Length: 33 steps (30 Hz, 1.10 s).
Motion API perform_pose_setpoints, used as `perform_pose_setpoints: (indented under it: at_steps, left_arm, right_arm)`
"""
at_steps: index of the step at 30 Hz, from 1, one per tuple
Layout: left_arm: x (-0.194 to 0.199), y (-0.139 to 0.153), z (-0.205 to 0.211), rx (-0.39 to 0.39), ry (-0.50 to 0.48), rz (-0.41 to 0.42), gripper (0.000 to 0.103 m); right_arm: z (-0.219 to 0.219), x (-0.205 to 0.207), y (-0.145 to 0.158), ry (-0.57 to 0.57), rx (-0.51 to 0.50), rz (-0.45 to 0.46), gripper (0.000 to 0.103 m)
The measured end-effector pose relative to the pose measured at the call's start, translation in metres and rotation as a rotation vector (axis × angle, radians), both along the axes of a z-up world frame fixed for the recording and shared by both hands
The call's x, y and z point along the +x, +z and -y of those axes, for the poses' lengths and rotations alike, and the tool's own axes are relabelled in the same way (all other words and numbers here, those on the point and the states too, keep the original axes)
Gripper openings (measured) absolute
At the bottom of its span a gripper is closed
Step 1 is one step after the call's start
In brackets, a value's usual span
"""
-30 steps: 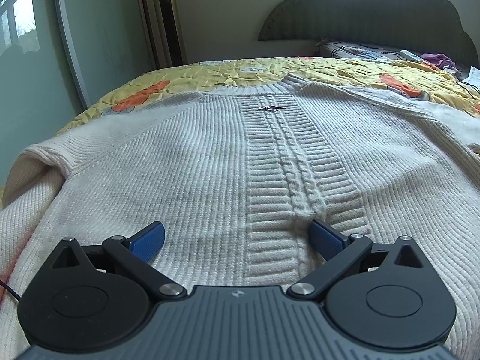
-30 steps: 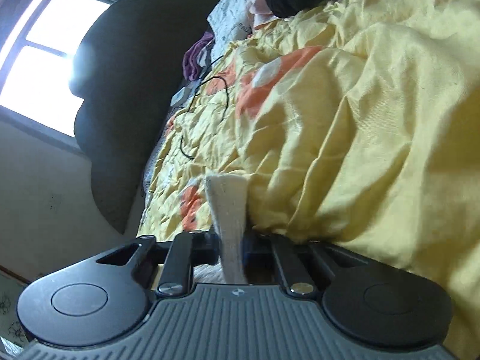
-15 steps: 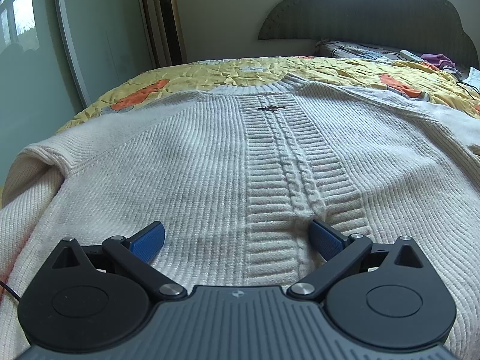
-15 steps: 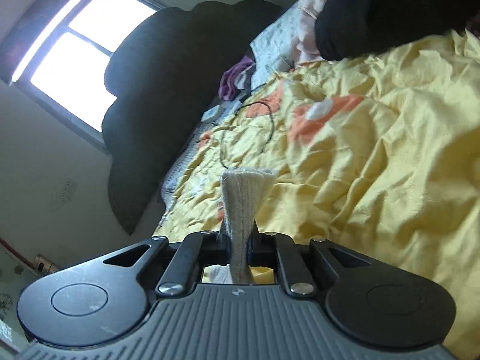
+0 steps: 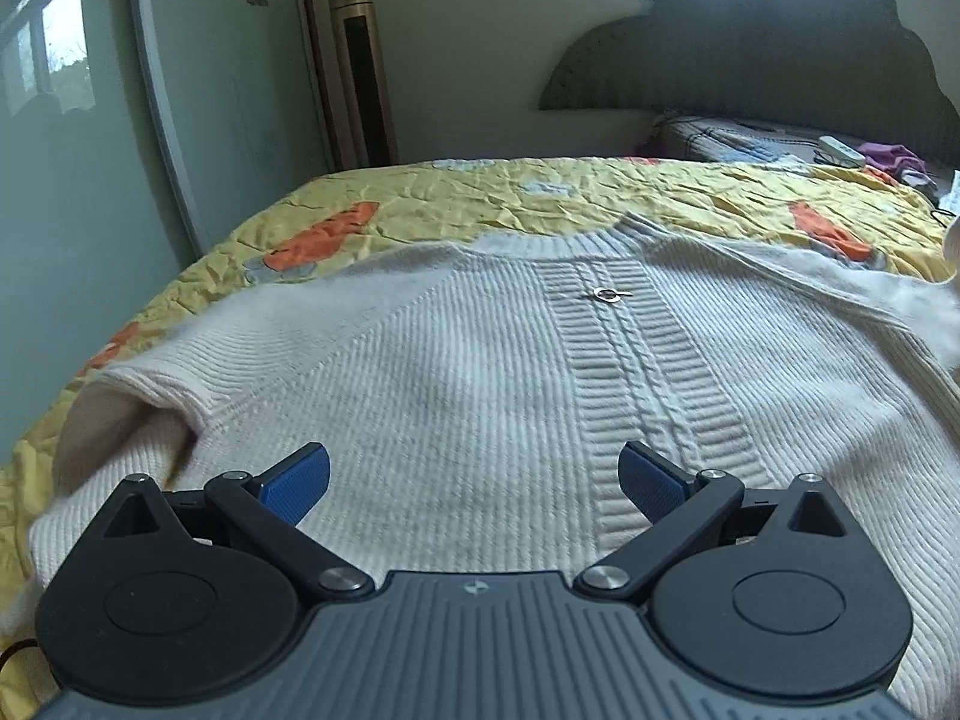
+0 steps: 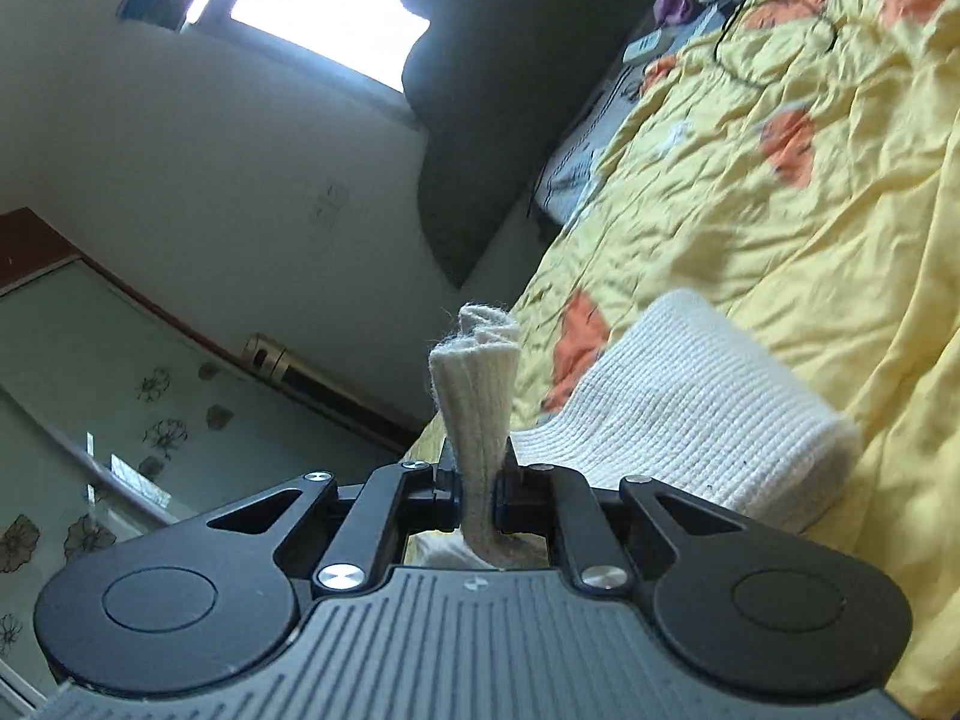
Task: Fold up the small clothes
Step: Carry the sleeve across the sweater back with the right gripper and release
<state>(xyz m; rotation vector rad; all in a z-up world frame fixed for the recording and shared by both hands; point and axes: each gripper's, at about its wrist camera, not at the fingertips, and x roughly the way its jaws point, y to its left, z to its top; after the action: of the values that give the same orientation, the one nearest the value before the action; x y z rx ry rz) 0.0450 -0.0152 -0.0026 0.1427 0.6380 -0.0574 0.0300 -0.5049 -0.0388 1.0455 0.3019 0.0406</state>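
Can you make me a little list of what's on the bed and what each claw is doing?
bed cover: yellow quilt with orange patches
garment: cream knitted sweater spread flat on the quilt
sweater front: ribbed band with a small metal ring
left claw: open, above the sweater, holding nothing
right claw: shut on a bunched sweater cuff, lifted off the bed
behind: dark headboard, tall tower fan

Sweater (image 5: 456, 372): cream ribbed knit with a cable band down the centre. Bed cover (image 5: 540, 192): yellow, crinkled, with orange and grey patches. Headboard (image 5: 768, 48): dark grey. Left gripper (image 5: 474, 480): black with blue pads (image 5: 297, 483).
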Motion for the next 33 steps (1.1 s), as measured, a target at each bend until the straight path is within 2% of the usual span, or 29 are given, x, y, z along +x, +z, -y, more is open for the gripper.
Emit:
perform_pose_setpoints:
  at_steps: [4,8,11,17,28,33]
  left_arm:
    - [0.012,-0.006,-0.010,0.001,0.035,0.012,0.103]
    - [0.022,-0.027,-0.011,0.016,0.034,-0.045,0.103]
    - [0.024,-0.039,-0.009,0.024,0.031,-0.072,0.103]
    - [0.026,-0.042,-0.016,-0.027,0.032,-0.087,0.103]
    - [0.023,-0.043,-0.013,-0.013,0.035,-0.065,0.103]
    - [0.023,-0.043,-0.013,-0.019,0.037,-0.064,0.103]
  right_arm:
    - [-0.035,0.012,-0.018,0.049,0.017,-0.052,0.013]
    - [-0.054,0.019,-0.024,0.086,0.067,-0.082,0.013]
    - [-0.069,0.022,-0.018,0.124,0.069,-0.074,0.014]
    - [-0.114,0.038,0.002,0.228,0.028,-0.054,0.015]
    - [-0.170,0.060,-0.016,0.317,0.166,-0.102,0.016]
    - [-0.184,0.065,-0.012,0.339,0.172,-0.088,0.016]
